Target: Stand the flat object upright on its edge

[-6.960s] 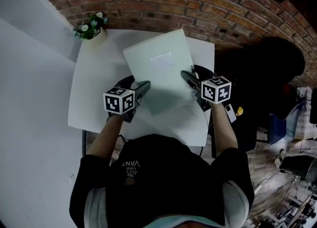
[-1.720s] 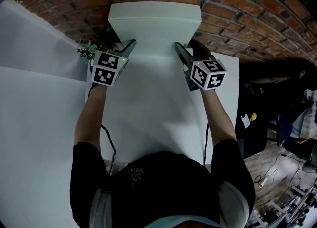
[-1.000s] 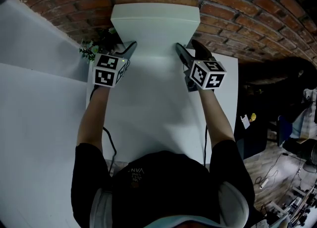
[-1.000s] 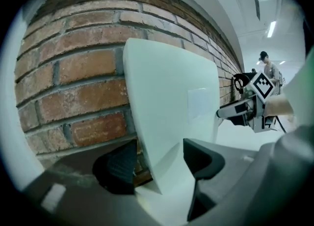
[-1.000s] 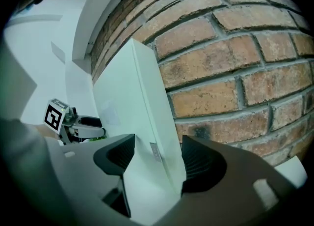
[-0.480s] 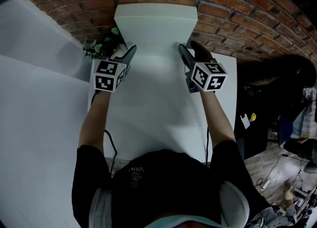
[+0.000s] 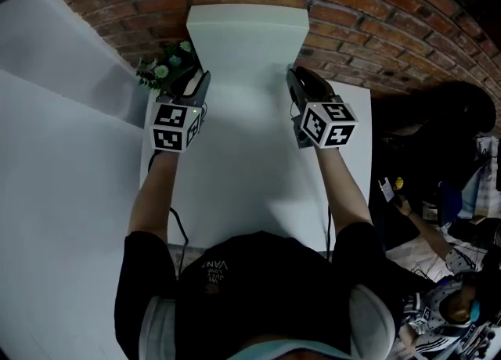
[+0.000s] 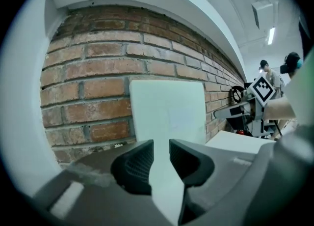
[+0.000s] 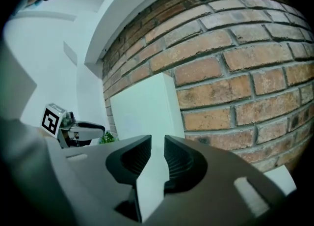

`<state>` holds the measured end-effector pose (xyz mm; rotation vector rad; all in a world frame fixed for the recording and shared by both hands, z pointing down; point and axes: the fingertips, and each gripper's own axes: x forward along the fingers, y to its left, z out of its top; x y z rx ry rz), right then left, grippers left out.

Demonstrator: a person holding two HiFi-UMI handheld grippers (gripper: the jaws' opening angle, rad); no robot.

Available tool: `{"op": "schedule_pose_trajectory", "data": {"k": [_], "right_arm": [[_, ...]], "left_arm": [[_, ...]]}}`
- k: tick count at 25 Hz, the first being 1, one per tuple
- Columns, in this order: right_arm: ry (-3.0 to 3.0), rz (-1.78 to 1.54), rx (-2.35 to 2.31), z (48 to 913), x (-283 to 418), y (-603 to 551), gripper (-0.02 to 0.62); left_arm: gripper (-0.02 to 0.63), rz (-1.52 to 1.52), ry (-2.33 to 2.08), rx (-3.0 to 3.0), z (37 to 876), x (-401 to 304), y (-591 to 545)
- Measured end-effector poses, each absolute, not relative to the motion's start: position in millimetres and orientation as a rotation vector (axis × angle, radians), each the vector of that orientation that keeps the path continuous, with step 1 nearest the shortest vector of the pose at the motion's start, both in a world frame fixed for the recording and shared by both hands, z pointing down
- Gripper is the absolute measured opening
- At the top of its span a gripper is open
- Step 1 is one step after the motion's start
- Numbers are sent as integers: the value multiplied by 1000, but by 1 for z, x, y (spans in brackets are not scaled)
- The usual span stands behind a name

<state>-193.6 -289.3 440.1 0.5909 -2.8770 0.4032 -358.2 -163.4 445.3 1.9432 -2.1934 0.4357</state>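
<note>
Left gripper [image 7: 205,77] and right gripper [image 7: 291,73] backed off, jaws just narrowed, empty; board [image 7: 249,37] stands on white table [image 7: 250,174] against brick wall [image 7: 376,6].

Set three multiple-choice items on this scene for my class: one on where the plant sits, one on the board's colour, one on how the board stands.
1. In the head view, where is the small plant?
A. left of the board
B. right of it
C. on top of it

2. What colour is the board?
A. red
B. white
C. black

3. How is the board placed?
A. lying flat
B. upright on its edge at the brick wall
C. rolled up

Answers:
1 A: the small plant sits at the board's left side.
2 B: its face is plain white in all three views.
3 B: its broad face rises in front of the bricks.
</note>
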Motion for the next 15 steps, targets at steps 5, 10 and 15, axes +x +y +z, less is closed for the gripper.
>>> {"op": "schedule_pose_trajectory", "data": {"k": [5, 10, 15], "right_arm": [[-2884, 387, 598, 436, -188, -279, 27], [-2896, 371, 606, 430, -180, -270, -2], [-2895, 361, 621, 425, -169, -261, -2]], "left_arm": [[79, 406, -2200, 1946, 443, -349, -152], [2, 375, -2215, 1950, 438, -340, -140], [2, 354, -2197, 1967, 435, -326, -131]]}}
